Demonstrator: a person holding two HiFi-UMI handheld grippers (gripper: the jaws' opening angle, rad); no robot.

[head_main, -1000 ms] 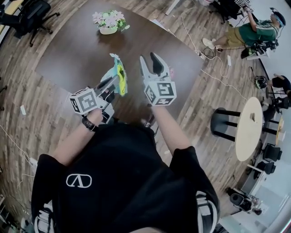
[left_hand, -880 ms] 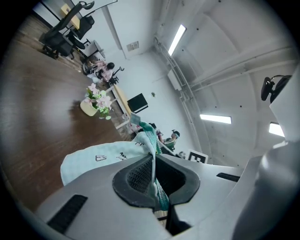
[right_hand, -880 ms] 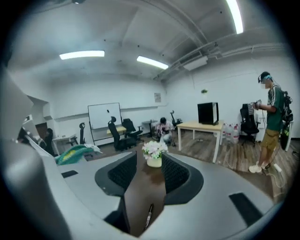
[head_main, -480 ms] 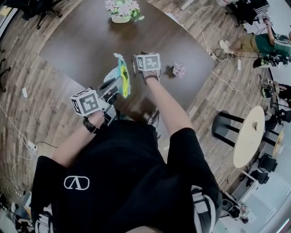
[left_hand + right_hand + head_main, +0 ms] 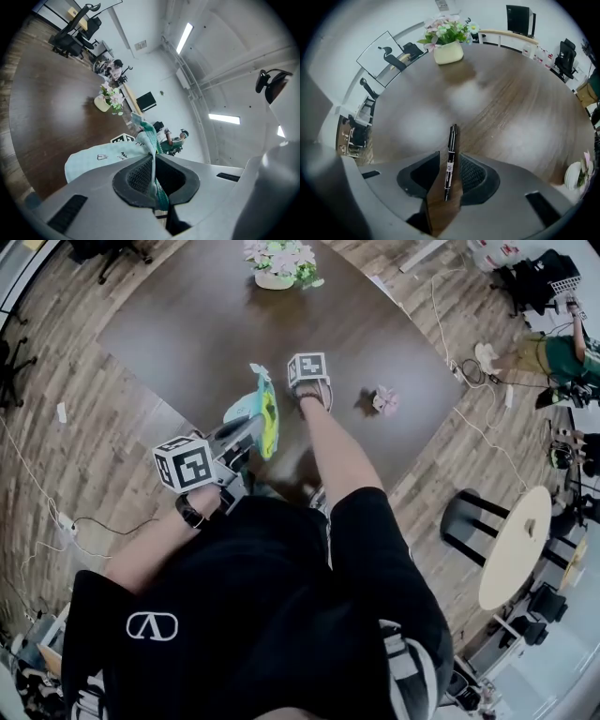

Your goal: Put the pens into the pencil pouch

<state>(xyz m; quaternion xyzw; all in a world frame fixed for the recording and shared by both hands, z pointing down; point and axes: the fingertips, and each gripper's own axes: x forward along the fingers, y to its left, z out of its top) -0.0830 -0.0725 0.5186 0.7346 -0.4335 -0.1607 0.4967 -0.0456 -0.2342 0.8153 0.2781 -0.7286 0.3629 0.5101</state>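
We start with the dark brown table (image 5: 187,343), which fills the upper half of the head view. Its near edge runs just ahead of our black shirt (image 5: 253,615), which takes up the six o'clock part of that view. At twelve o'clock on the tabletop stands a cream pot of pale flowers (image 5: 279,263).

The pencil pouch (image 5: 261,413) is mint-coloured with a yellow-green inside. It is near the middle of the head view, at about eight o'clock from the marker cube of our right gripper (image 5: 307,371) and just beside it. Our left gripper (image 5: 249,426) reaches in from seven o'clock and has the pouch by its edge. In the left gripper view the claw (image 5: 153,180) is pressed together on a fold of that fabric, and the rest of the pouch (image 5: 101,159) spreads away toward nine o'clock. We cannot tell whether the pouch touches the table.

Our right gripper points steeply down at the tabletop. In the right gripper view its jaws have just been closing. They stand a little apart, one on either side of a black pen (image 5: 451,154). The pen lies flat on the wood with its far end toward twelve o'clock, and the pads do not yet press on it.

A small pink ornament (image 5: 384,401) sits on the table at about four o'clock from the right gripper, apart from it.
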